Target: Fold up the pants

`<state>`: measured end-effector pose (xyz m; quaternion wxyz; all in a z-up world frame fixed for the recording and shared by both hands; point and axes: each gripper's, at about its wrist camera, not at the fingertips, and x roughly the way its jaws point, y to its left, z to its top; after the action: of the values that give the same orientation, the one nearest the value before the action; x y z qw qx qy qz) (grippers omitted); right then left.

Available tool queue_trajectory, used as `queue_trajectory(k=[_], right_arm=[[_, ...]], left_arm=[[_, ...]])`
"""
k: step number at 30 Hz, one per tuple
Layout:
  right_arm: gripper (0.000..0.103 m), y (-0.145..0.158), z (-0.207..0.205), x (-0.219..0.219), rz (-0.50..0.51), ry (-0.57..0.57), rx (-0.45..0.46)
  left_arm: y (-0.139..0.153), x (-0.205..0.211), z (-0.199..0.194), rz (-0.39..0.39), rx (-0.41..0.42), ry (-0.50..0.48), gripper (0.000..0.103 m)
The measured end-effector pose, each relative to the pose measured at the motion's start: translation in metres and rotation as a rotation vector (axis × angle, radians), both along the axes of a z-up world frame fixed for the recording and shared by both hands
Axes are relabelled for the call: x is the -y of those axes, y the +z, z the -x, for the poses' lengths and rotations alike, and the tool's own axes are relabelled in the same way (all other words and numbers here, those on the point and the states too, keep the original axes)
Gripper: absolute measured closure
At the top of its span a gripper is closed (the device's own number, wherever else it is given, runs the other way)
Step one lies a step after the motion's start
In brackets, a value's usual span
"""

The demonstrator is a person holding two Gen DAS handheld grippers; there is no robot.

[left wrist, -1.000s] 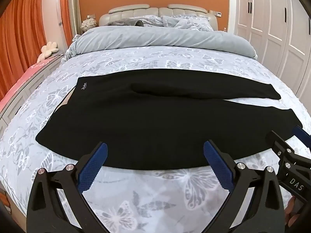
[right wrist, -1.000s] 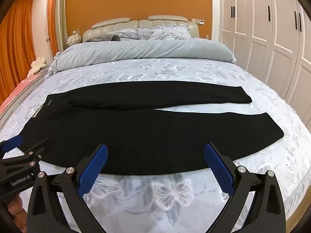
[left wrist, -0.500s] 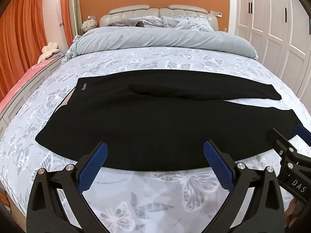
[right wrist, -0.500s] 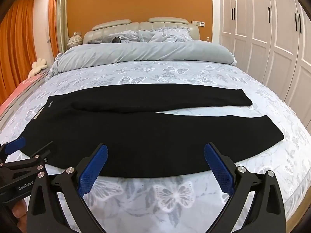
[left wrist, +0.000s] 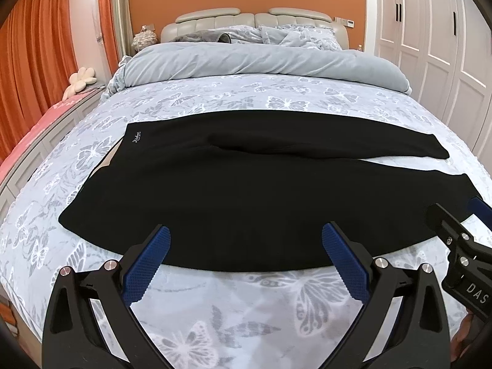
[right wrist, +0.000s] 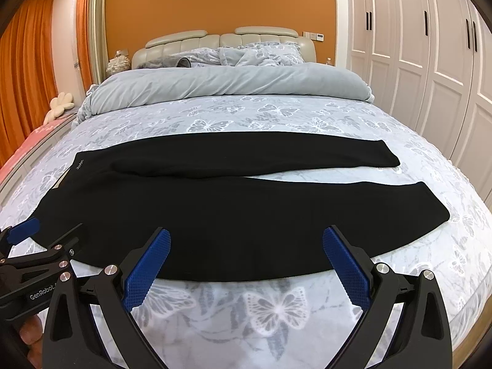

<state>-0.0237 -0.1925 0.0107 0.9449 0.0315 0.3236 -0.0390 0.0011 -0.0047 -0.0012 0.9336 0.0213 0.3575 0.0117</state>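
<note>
Black pants (left wrist: 246, 196) lay flat across the bed (left wrist: 276, 98), waistband to the left, legs to the right and slightly parted. The left gripper (left wrist: 246, 256) and right gripper (right wrist: 246, 256) hovered at the near edge, jaws spread wide, holding nothing.

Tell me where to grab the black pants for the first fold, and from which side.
Grip the near long edge of the black pants, coming in low from the foot of the bed. The left gripper suits the waist corner, the right gripper the near leg's cuff. Both are open, and the pants lie flat, so that edge should lift over the far leg.
</note>
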Motion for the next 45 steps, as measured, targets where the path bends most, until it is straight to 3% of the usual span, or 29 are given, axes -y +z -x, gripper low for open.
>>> queue_trajectory(k=[45], right_arm=[[0.005,-0.0011,0.0009,0.0002,-0.001,0.0,-0.006]], left_arm=[[-0.0005,-0.0041,-0.0002,-0.005,0.0,0.006,0.006]])
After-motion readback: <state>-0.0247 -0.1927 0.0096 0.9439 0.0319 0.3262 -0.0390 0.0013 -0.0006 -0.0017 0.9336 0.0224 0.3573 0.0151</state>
